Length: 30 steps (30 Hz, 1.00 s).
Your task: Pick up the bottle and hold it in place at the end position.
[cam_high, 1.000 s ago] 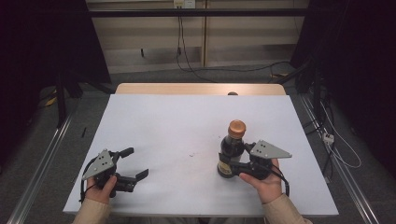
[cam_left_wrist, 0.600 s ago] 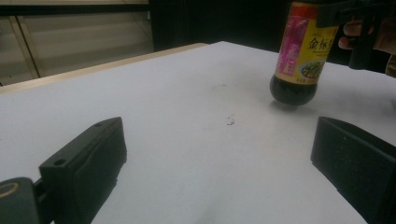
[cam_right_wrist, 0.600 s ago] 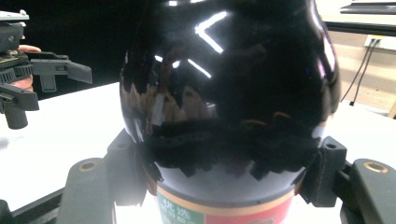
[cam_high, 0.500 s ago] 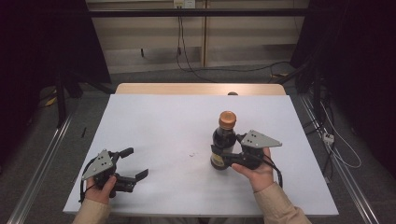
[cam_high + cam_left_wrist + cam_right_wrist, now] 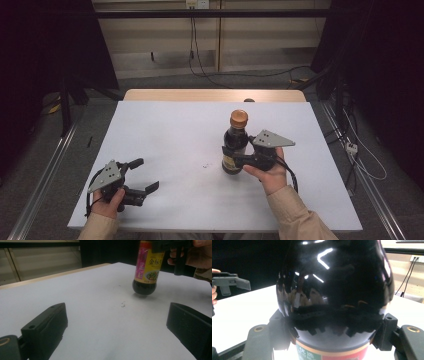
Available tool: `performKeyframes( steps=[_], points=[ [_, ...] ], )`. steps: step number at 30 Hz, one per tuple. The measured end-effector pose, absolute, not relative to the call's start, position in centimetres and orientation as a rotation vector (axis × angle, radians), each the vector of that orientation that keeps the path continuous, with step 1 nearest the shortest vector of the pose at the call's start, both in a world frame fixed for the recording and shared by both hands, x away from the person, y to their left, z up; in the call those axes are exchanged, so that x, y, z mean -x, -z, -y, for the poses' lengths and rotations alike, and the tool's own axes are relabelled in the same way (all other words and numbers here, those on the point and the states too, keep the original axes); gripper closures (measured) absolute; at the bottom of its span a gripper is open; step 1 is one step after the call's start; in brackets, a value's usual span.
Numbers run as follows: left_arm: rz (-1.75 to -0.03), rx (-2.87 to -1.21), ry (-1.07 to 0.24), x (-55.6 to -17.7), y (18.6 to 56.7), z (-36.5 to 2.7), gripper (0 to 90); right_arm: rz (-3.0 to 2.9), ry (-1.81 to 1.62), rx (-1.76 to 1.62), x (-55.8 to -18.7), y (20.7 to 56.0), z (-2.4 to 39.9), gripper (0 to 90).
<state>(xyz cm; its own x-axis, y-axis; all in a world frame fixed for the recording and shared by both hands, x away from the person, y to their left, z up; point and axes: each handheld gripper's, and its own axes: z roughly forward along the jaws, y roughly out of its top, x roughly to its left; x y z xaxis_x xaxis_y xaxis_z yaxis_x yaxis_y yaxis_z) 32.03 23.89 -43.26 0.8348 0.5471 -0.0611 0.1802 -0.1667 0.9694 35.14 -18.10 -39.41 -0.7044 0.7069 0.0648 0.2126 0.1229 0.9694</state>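
Right tongs [image 5: 235, 159] clamping sauce bottle [image 5: 235, 145] mid-body, lifting off counter [image 5: 165, 135]; left tongs [image 5: 145, 175] idling open (nothing between). Risk: glossy glass slipping, tilting, dropping.

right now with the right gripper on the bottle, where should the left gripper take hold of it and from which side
Probably the narrow neck just under the orange cap, coming from the bottle's left. The right gripper already clamps the wide dark body from the right, while the left gripper sits open on the table to the left, jaws spread.
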Motion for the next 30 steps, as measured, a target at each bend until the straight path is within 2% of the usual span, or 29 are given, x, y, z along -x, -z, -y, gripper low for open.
performKeyframes(
  steps=[30],
  points=[
    [-0.567,-1.727,-0.348,-32.1,43.3,-24.0,3.3,-1.987,-1.564,-0.891,-39.7,39.5,15.6,30.8]
  ],
)
